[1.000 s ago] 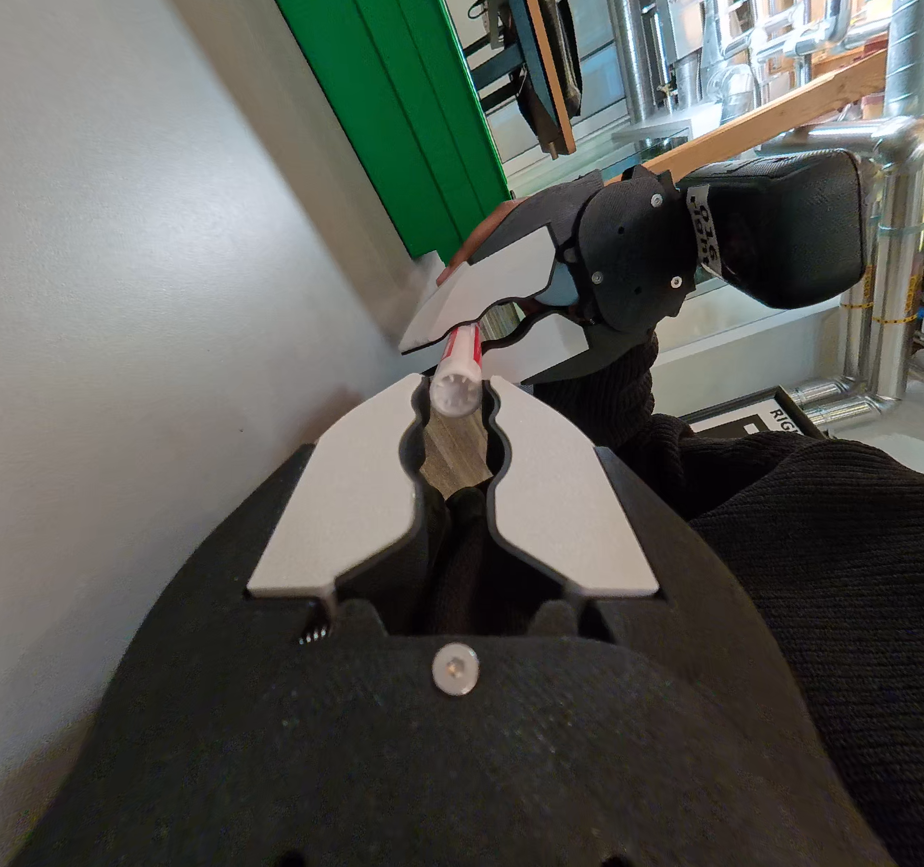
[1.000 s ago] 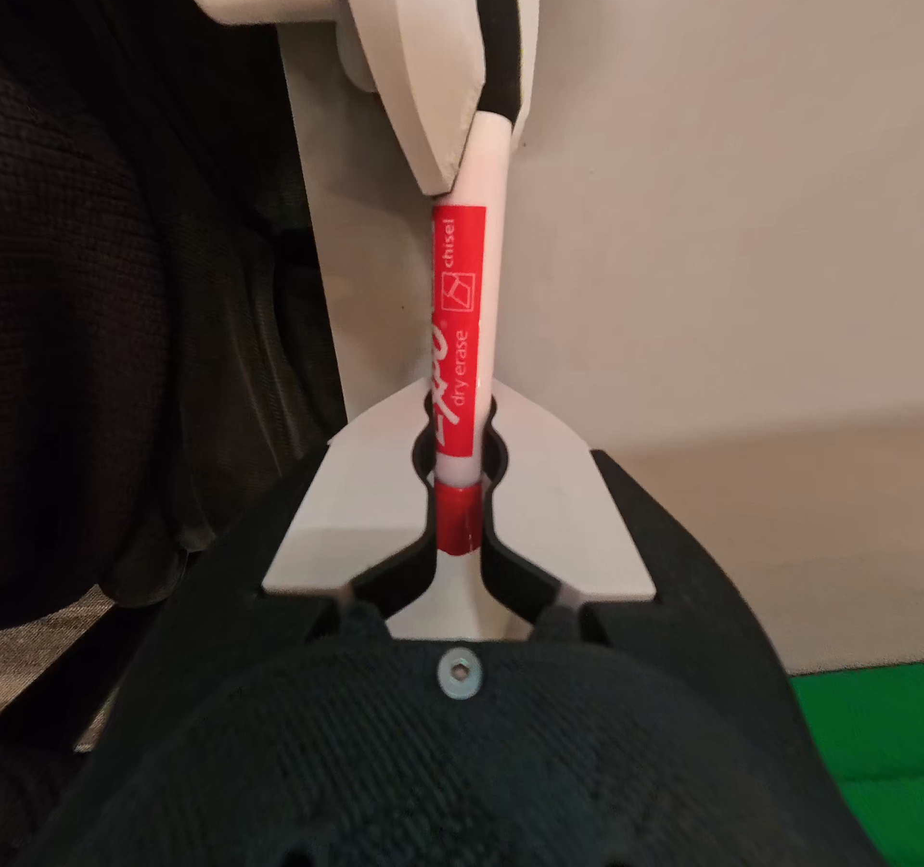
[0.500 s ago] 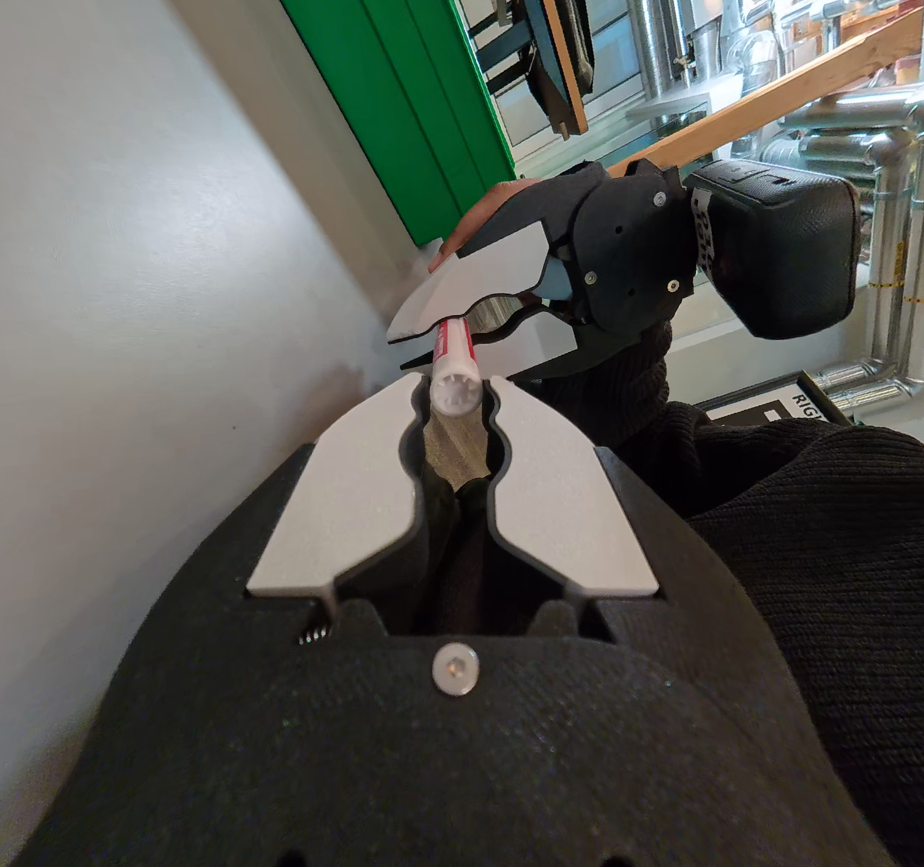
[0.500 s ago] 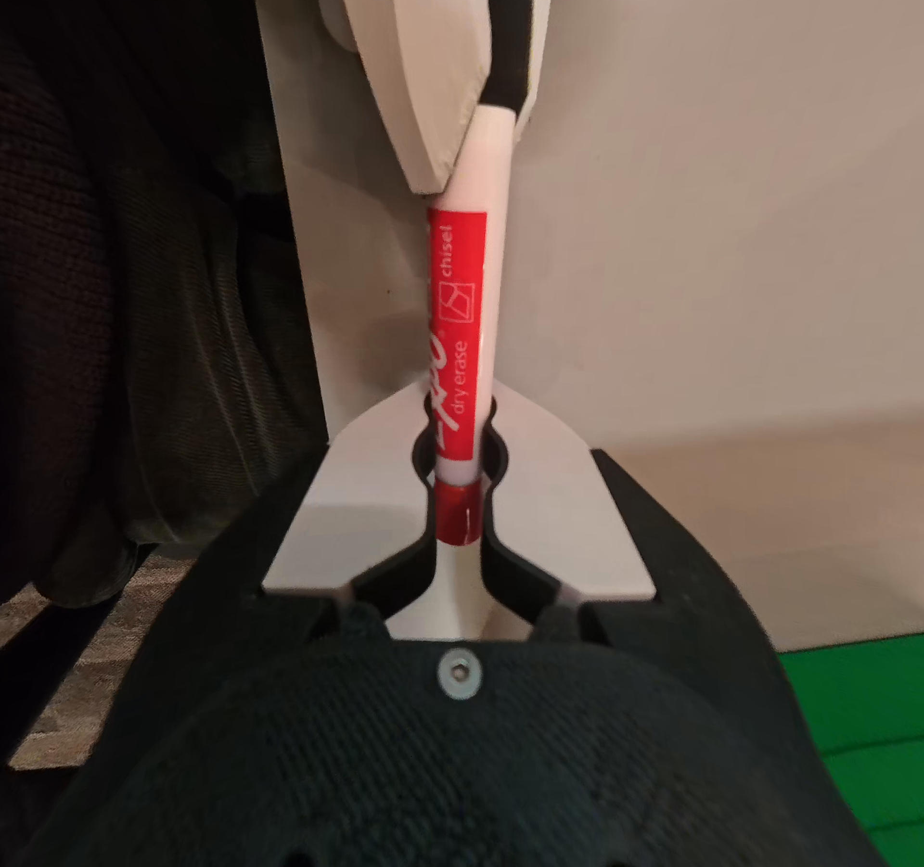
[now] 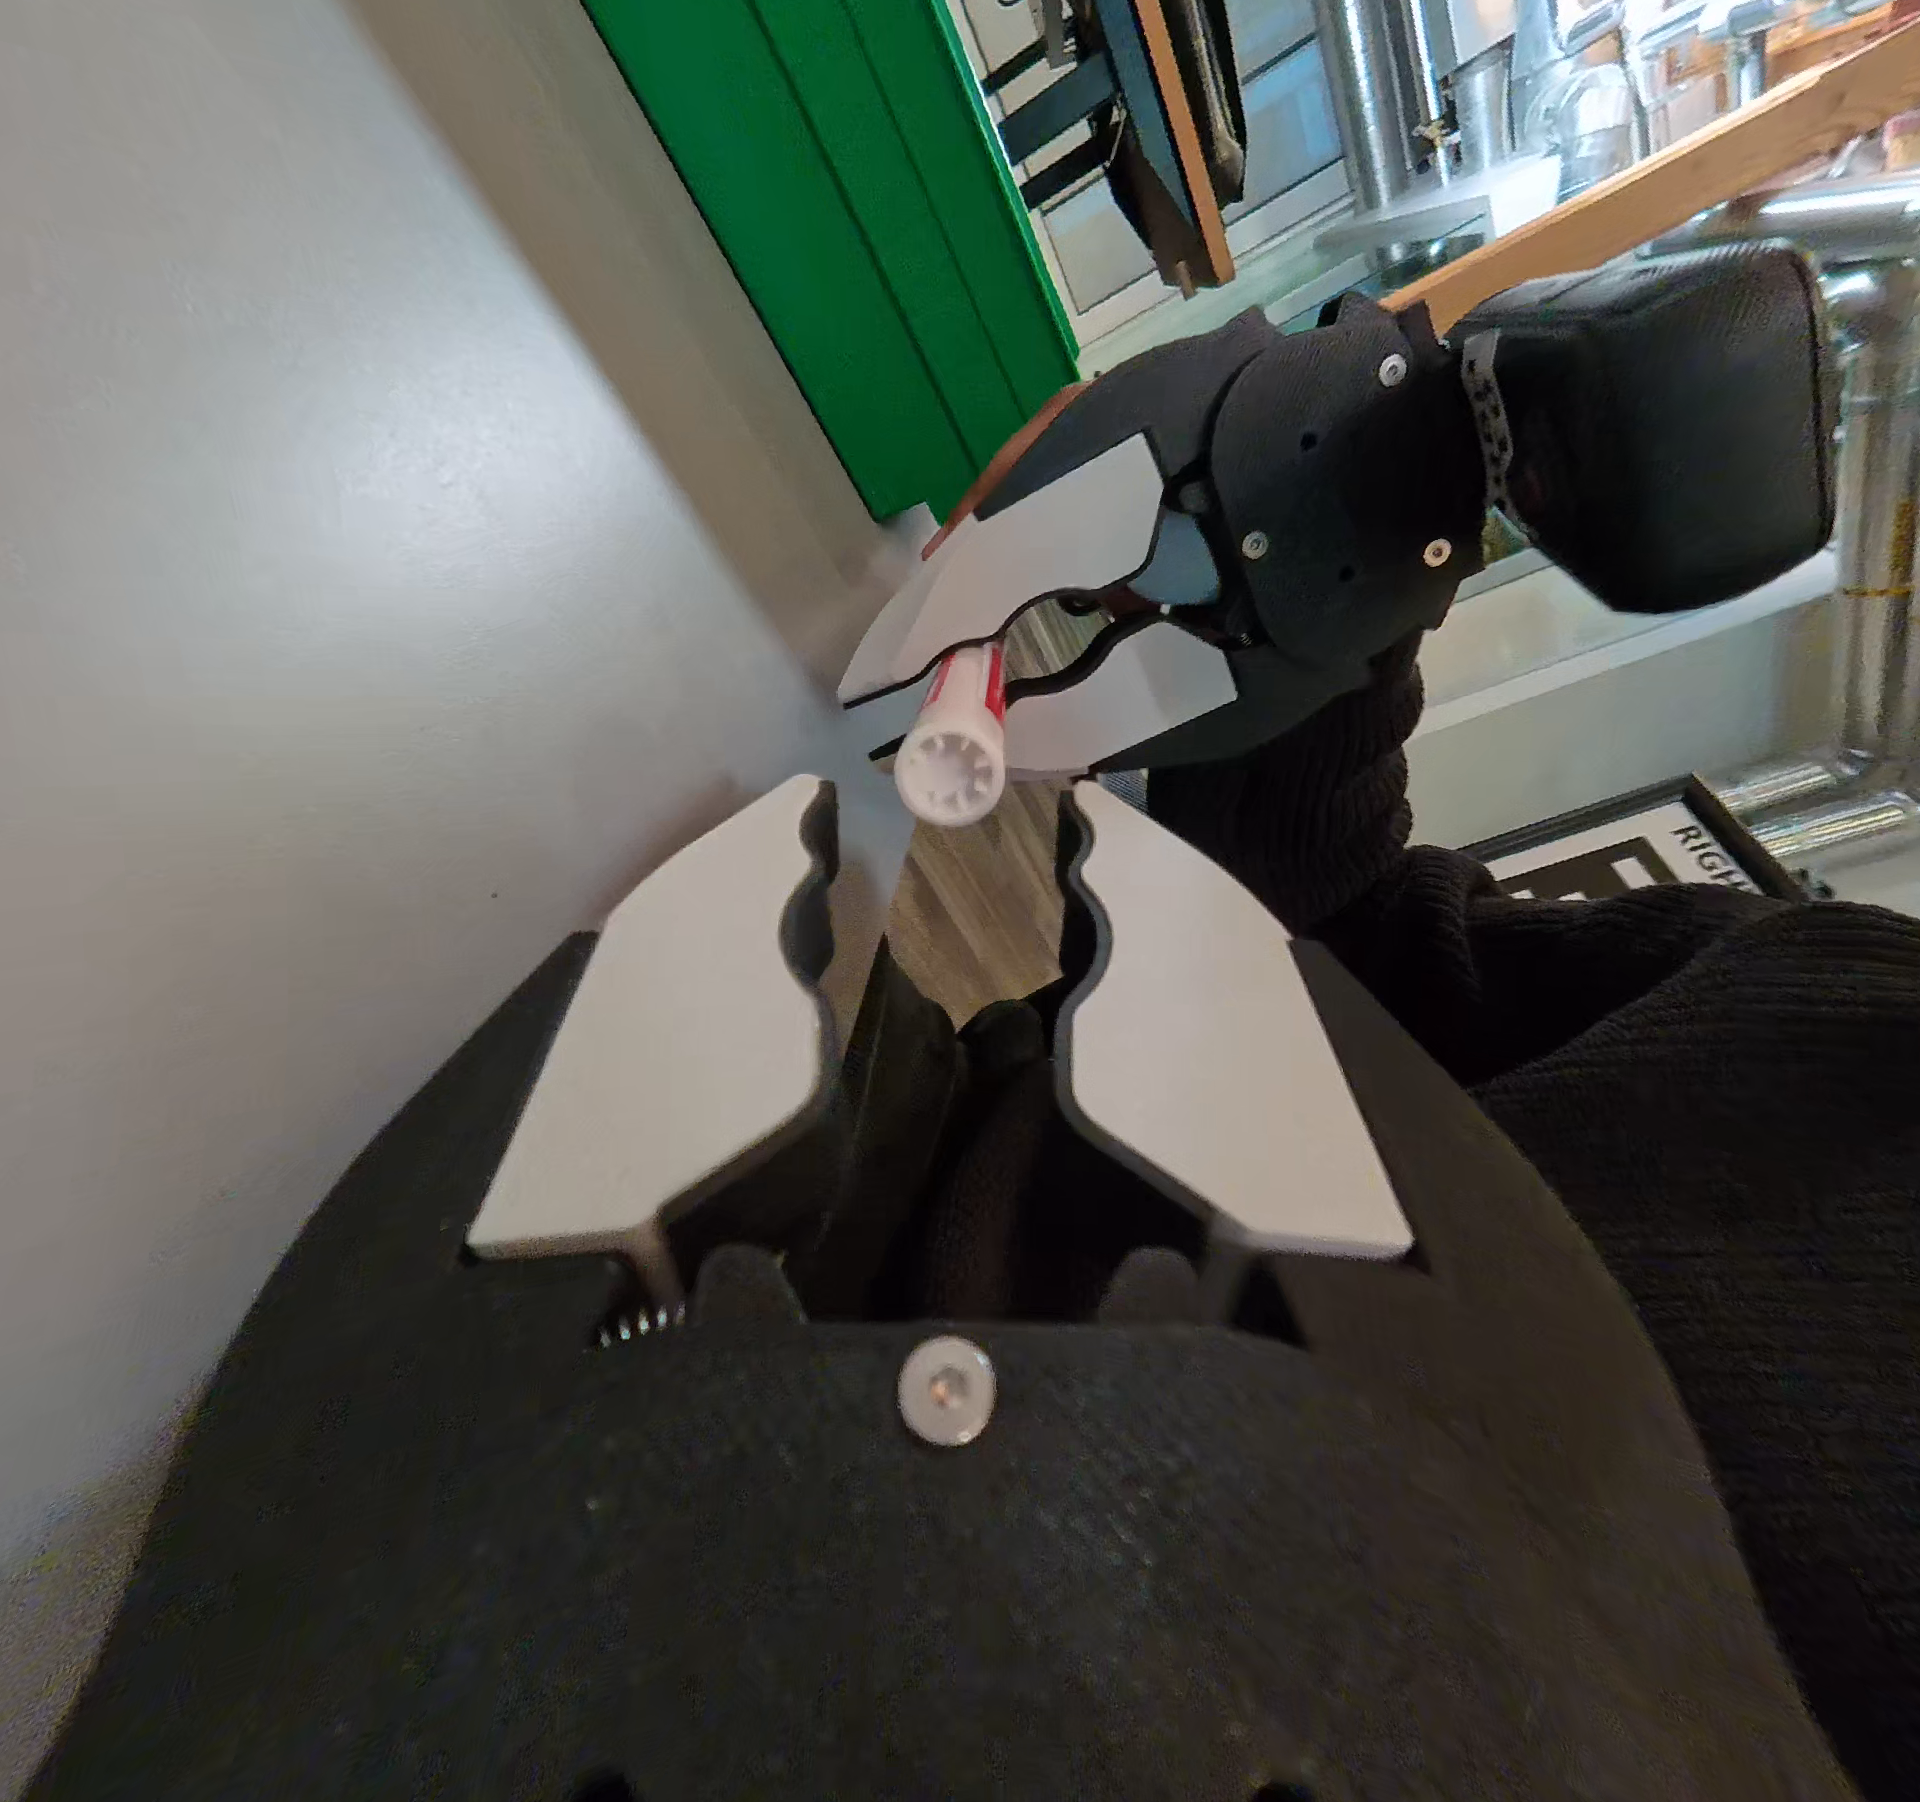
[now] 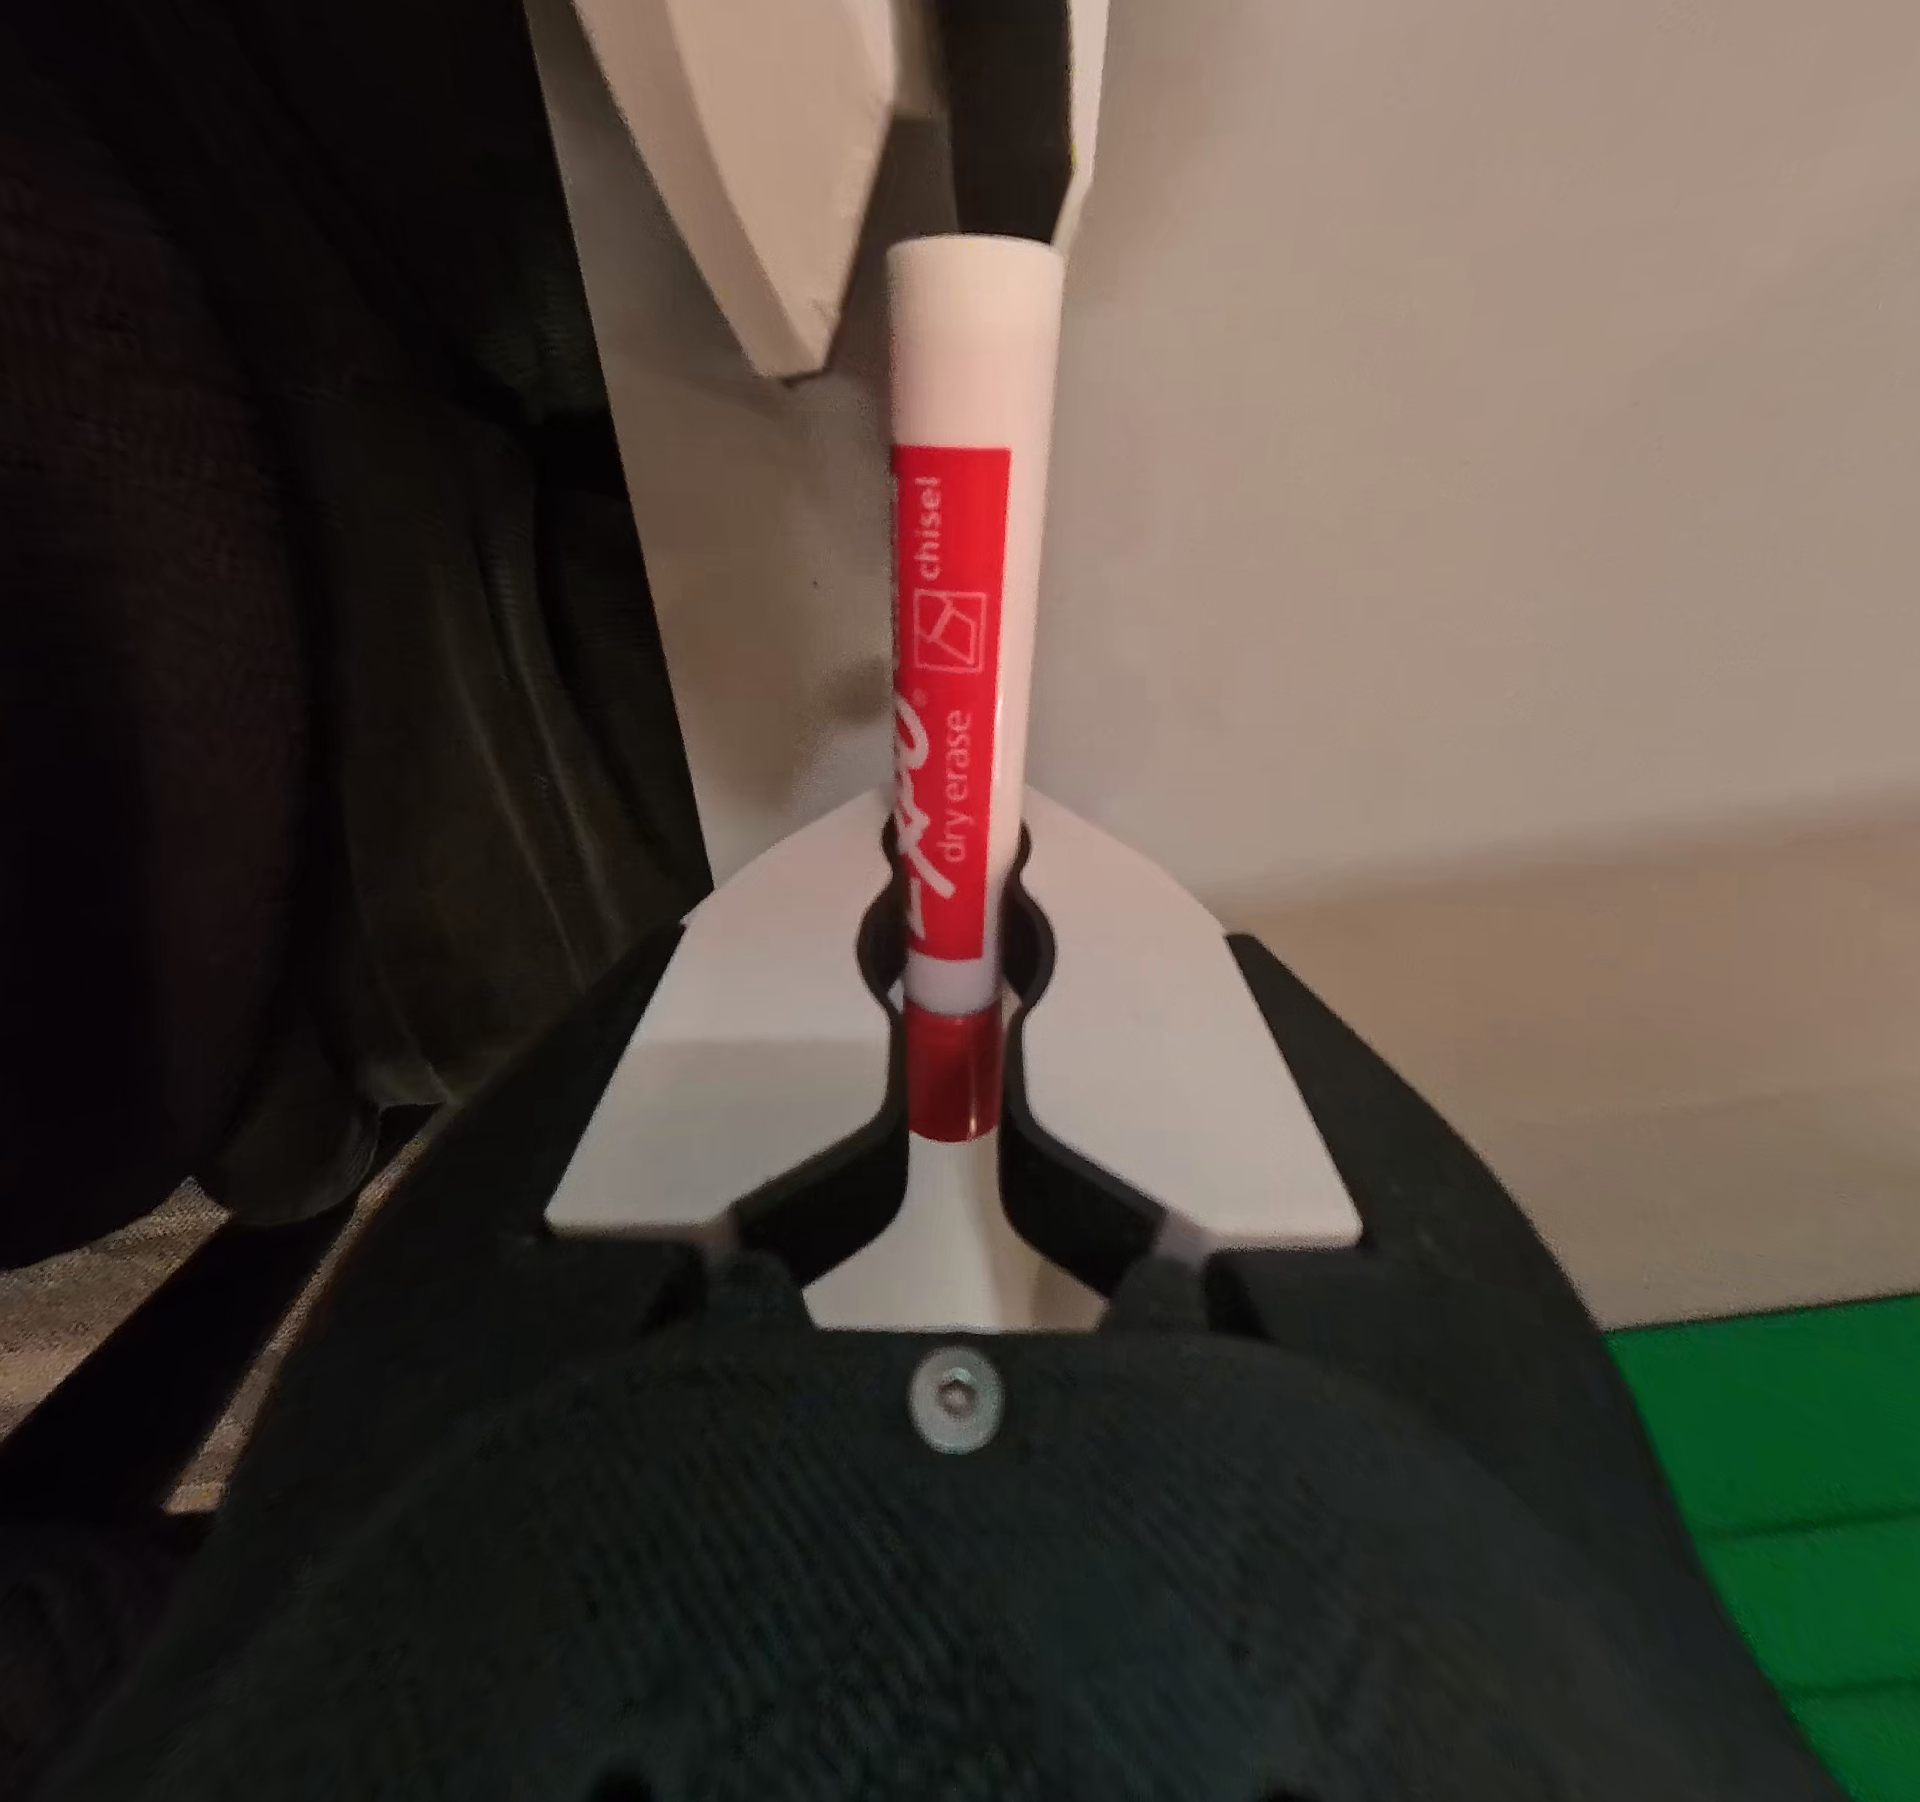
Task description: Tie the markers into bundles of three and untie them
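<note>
The left wrist view looks forward along its own left gripper [image 5: 951,822], whose body fills the lower frame; it is rolled, so the pale wall [image 5: 260,505] slants across the left and a green panel [image 5: 831,142] runs diagonally at upper centre; the right gripper [image 5: 883,713] sits close, right of centre. The right wrist view sits very near its fingers, facing the same wall [image 6: 1455,402]; both views share the marker [image 6: 961,609].
</note>
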